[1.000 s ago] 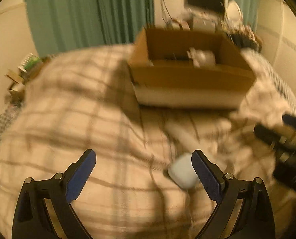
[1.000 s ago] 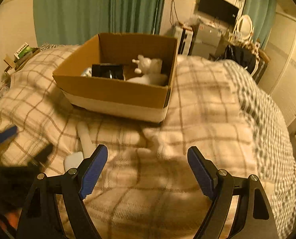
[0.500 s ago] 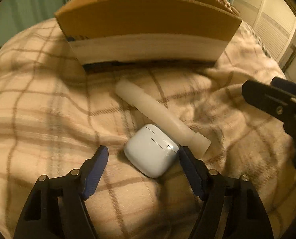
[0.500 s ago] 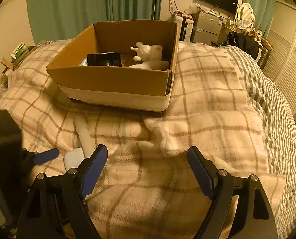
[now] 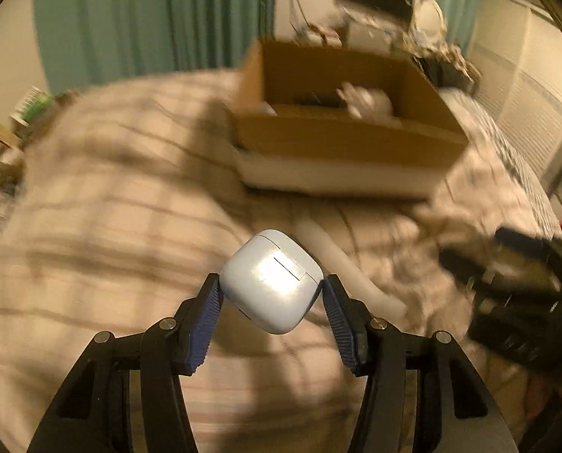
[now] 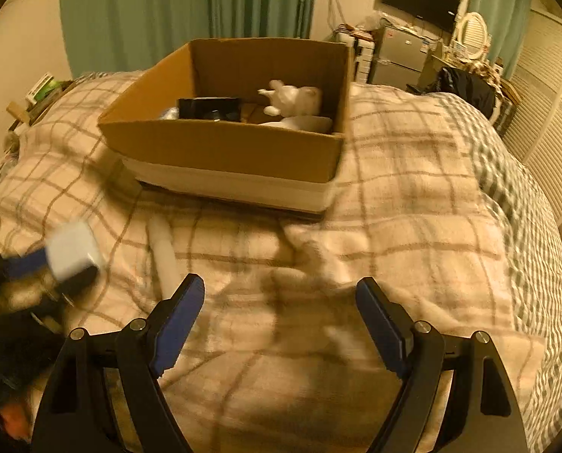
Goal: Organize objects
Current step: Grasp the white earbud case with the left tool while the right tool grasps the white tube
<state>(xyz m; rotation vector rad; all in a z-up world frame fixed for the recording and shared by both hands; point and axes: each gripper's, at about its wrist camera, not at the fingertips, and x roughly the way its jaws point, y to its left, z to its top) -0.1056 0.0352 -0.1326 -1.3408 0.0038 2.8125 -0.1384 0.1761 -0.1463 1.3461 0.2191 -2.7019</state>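
A: Pads first: the left gripper point(image 5: 271, 294) has its blue pads pinched on the two sides of the white earbud case point(image 5: 271, 280), at lower centre of the left wrist view, held clear above the plaid blanket point(image 5: 103, 234).

B: How will that case handle?

A: My guess is light, hard and glossy, with rounded corners, so it could twist or squirt out of a narrow pinch. The lid seam faces the camera; squeezing across the flat flanks, as here, looks safer than pressing on the lid.

B: And the other tool?

A: The right gripper point(image 6: 281, 302) stands wide apart and holds nothing, at the bottom of its own view, low over the blanket. In the left wrist view it shows only as a dark blur at the right edge.

B: What lies beyond the case?

A: A pale cylinder point(image 6: 165, 256) rests on the blanket just past it, lower left of centre in the right wrist view. Farther up, the cardboard box point(image 6: 224, 151) sits at upper centre, with a white plush toy point(image 6: 296, 102) and a black object point(image 6: 209, 107) inside.

B: Pose of the left tool?

A: It points forward toward the box, roughly level, with the background smeared. I judge the carry to the box is the step in hand.
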